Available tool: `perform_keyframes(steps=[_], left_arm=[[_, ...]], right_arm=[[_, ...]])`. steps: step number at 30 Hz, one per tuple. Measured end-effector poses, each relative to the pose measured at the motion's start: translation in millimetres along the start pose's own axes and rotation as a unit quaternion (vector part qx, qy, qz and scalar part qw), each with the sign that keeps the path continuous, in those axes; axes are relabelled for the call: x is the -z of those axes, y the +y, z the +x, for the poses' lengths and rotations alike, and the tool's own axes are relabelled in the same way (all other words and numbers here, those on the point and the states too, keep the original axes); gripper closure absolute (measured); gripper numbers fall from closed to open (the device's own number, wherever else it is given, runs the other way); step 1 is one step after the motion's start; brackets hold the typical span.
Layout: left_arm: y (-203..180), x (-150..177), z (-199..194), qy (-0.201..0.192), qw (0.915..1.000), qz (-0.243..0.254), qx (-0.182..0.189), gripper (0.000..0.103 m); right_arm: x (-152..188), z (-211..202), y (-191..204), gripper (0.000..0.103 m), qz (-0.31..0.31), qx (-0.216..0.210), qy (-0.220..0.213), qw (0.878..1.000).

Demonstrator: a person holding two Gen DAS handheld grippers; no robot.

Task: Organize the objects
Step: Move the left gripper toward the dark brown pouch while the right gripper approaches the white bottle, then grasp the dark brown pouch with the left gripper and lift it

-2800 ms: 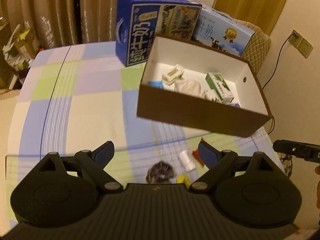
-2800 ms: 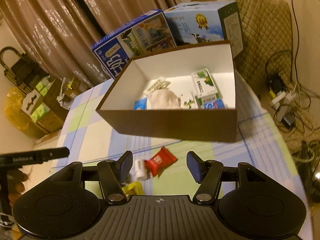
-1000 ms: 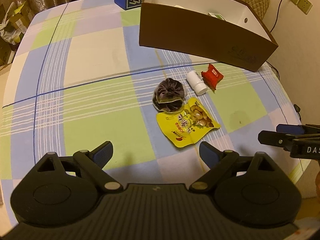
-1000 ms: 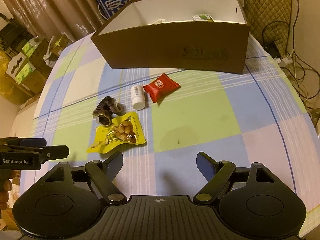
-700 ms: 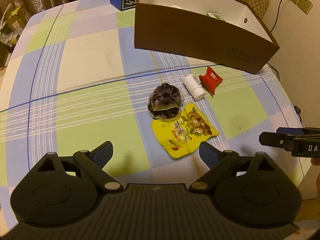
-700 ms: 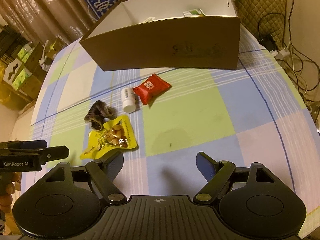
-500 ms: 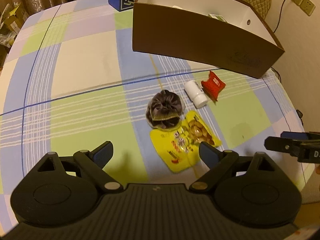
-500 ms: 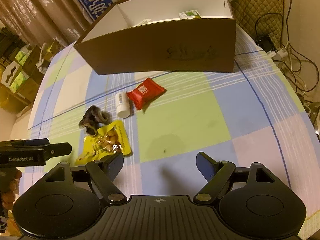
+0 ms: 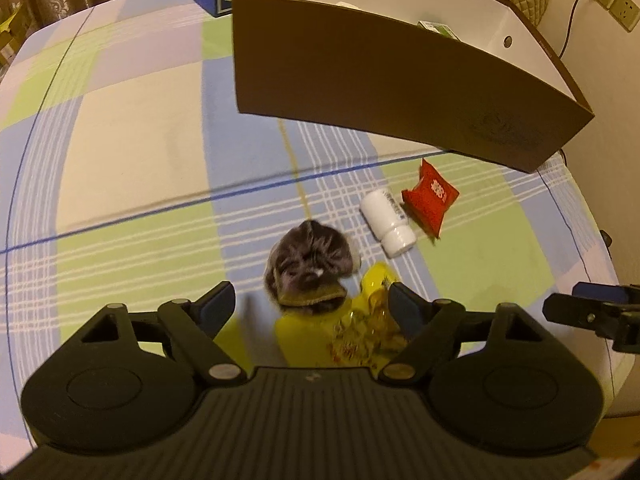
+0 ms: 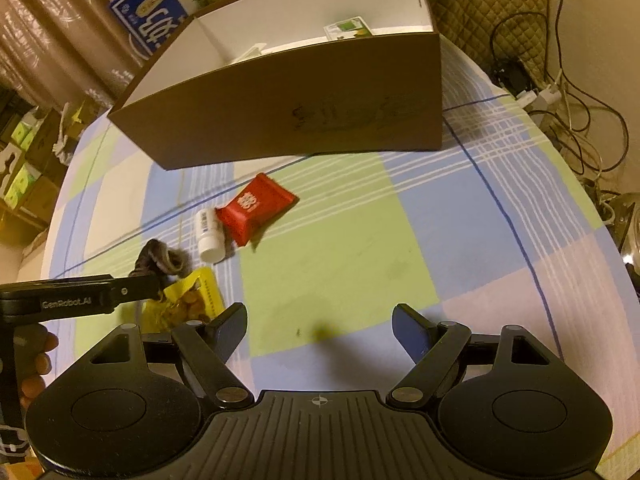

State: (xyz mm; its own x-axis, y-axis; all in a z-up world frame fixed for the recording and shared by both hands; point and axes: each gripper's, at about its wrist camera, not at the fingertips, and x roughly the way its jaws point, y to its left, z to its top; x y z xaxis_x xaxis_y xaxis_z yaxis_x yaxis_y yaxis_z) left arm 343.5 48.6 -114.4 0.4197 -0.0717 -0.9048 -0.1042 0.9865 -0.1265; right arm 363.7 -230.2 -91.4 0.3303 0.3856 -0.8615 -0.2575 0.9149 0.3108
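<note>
Clearly the sorting is only partly done. The brown box (image 9: 400, 80) in the upper part of the left wrist view already holds some small things, among them a green-and-white carton (image 10: 347, 28). Four things lie outside on the checked cloth (image 9: 120, 152): a dark scrunchie (image 9: 310, 266), a yellow snack bag (image 9: 352, 332) touching it, a white bottle (image 9: 387, 218) on its side, and a red packet (image 9: 431, 196) just beside the bottle.

The left gripper (image 9: 310, 308) is wide open and empty, low over the scrunchie and bag. The right gripper (image 10: 320, 324) is also wide open and empty, above bare cloth at the lower centre of its view.

Room is good to the right; the box wall stands near behind the bottle and packet, and the table edge curves away at the far right.
</note>
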Motion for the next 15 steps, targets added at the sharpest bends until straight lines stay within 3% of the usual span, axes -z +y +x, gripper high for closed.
perform_keyframes(steps=[7,11,15], left_arm=[[0,-13,20,0.006,0.9999,-0.003,-0.008,0.031],[2,-17,27,0.010,0.9999,0.002,-0.009,0.042],[3,-18,31,0.013,0.9999,0.008,-0.001,0.061]], right_arm=[[-6,6,-7,0.025,0.008,0.005,0.002,1.000],[-7,10,-5,0.025,0.007,0.007,0.006,1.000],[-9,14,-1,0.025,0.001,0.004,0.010,1.000]])
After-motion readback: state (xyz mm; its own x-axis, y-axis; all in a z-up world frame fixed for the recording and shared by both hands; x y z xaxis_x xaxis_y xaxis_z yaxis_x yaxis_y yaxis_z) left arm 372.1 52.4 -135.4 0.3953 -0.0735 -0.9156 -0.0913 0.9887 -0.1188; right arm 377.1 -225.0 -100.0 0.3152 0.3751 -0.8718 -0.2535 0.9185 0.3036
